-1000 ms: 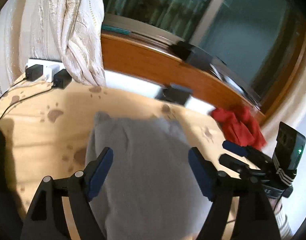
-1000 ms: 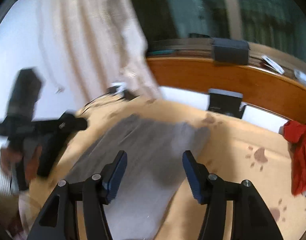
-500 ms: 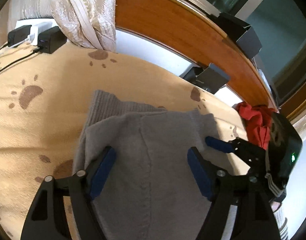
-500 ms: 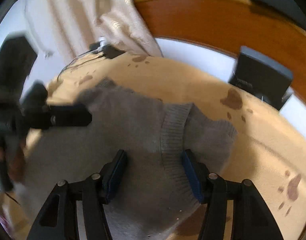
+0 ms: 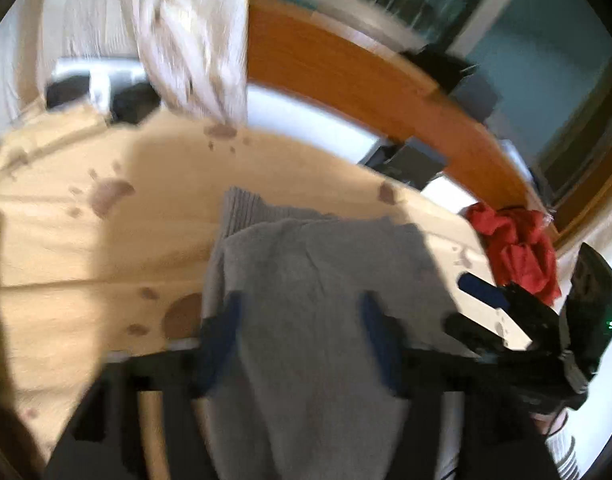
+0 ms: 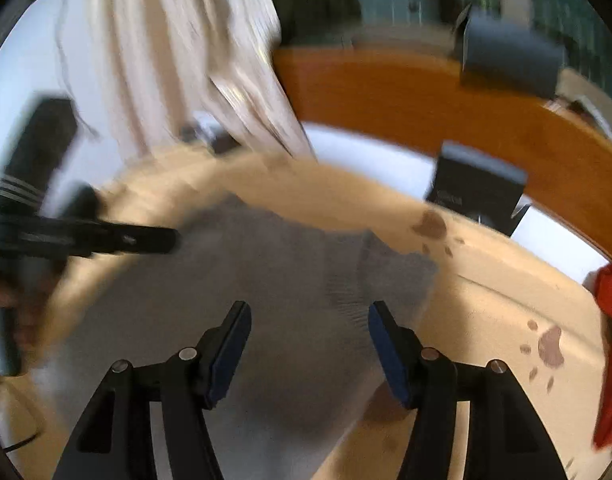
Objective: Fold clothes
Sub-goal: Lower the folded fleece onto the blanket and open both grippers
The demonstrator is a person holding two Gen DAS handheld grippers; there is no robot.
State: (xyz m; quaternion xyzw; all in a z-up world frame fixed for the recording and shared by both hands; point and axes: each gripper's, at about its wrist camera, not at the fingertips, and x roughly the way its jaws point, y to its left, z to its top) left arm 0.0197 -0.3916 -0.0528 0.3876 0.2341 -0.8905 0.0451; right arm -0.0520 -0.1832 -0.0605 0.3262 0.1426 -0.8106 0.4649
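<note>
A grey knitted sweater [image 5: 317, 280] lies folded on a tan blanket printed with brown paw marks [image 5: 106, 216], its ribbed hem showing at the far edge in the left wrist view and as a ribbed band [image 6: 345, 292] running across it in the right wrist view. The left tongs [image 5: 302, 340] hang over the near part of the sweater with their blue-padded fingers [image 5: 226, 336] spread wide on either side of the fabric; their jaws have just been opening, and although the sweater shows between them, the pads do not press on it. The right tongs [image 6: 307, 344] hover over the sweater too, released, with grey knit visible in the gap between their blue pads [image 6: 230, 352] and nothing clamped. In the left wrist view the right tongs appear at the right edge [image 5: 485, 304], just beside the sweater's side; in the right wrist view the left tongs reach in from the left [image 6: 106, 236]. A crumpled red garment [image 5: 513, 248] sits apart from the sweater at the blanket's right side. Behind the blanket run an orange-brown wooden board [image 5: 345, 76] and a cream curtain [image 5: 194, 28]. Both views are blurred.
</note>
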